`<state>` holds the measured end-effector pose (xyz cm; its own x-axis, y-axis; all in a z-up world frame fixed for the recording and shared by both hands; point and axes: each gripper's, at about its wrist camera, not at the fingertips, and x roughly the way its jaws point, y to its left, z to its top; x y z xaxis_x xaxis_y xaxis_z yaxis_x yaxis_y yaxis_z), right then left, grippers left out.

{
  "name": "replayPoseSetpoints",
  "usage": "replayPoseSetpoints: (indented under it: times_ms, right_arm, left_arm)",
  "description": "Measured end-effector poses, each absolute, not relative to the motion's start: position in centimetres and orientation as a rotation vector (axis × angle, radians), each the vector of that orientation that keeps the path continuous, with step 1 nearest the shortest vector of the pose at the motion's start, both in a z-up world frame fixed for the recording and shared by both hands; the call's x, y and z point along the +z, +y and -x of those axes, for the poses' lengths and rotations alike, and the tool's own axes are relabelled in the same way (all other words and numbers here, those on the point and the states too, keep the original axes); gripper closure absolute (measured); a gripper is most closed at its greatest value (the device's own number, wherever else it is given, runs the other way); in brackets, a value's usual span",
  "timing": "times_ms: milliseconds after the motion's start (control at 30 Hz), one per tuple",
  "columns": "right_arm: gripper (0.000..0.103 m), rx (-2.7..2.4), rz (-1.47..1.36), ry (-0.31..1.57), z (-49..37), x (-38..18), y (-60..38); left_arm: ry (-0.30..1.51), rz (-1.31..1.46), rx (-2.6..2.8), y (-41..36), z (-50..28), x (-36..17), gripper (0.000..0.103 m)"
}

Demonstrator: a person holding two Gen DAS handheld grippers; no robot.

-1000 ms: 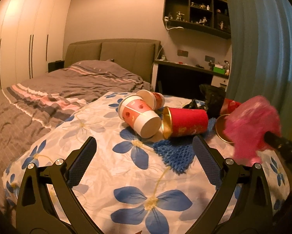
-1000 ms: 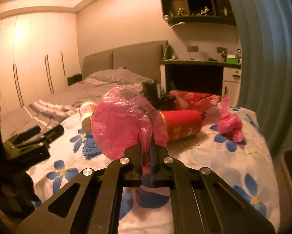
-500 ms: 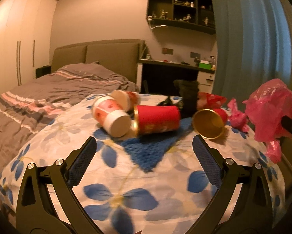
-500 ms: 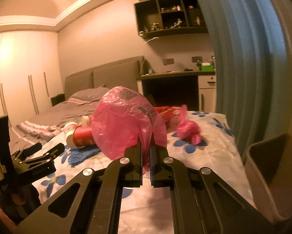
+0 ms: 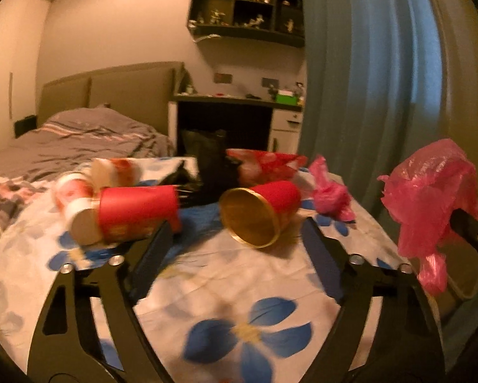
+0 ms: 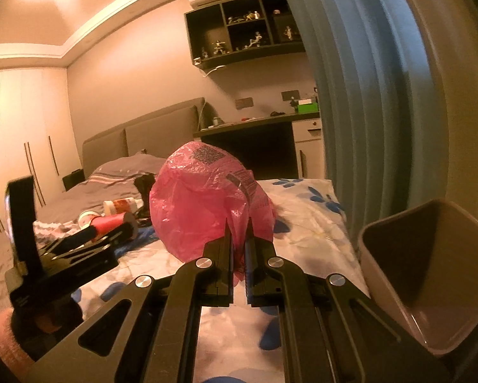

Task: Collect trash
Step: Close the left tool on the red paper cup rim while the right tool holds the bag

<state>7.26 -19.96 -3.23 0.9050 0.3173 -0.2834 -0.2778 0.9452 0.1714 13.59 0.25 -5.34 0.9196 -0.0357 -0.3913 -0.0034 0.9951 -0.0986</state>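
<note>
My right gripper point(image 6: 238, 239) is shut on a crumpled pink plastic bag point(image 6: 207, 201), held above the flowered bedspread point(image 6: 302, 223); the same bag point(image 5: 430, 191) shows at the right of the left wrist view. A brown bin point(image 6: 430, 271) stands open just to its right. My left gripper point(image 5: 237, 249) hovers over the bed with its jaws closing and nothing pressed between the pads. A red cup with a gold inside point(image 5: 258, 214) lies on its side just ahead of the gap. Another red cup point(image 5: 137, 214) lies to the left.
Two white-and-red paper cups point(image 5: 76, 191), a small pink bag wad point(image 5: 330, 191), a red wrapper point(image 5: 264, 162), a black bag point(image 5: 210, 156) and a blue cloth point(image 5: 200, 214) lie on the bed. A blue curtain point(image 5: 350, 79) hangs at the right; a desk point(image 5: 239, 102) stands behind.
Both grippers swung right across the bed. The bin came into the right wrist view. The gold-lined cup now lies ahead of the left gripper, whose jaws have narrowed. The pink bag stays gripped.
</note>
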Motion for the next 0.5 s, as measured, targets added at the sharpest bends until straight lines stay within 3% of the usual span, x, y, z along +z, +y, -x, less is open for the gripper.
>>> replayPoseSetpoints:
  times_ms: [167, 300, 500]
  right_arm:
    - [0.097, 0.288, -0.143, 0.316, -7.3, -3.4, -21.2]
    - [0.097, 0.277, -0.155, 0.318, -7.2, -3.6, -22.0]
    - [0.097, 0.264, -0.171, 0.324, -7.4, -3.7, -22.7]
  left_arm:
    - [0.461, 0.120, -0.066, -1.0, -16.4, -5.5, 0.050]
    - [0.489, 0.111, -0.089, -1.9, -18.1, -5.5, 0.056]
    - [0.590, 0.157, -0.140, -2.0, -20.1, -6.8, 0.081]
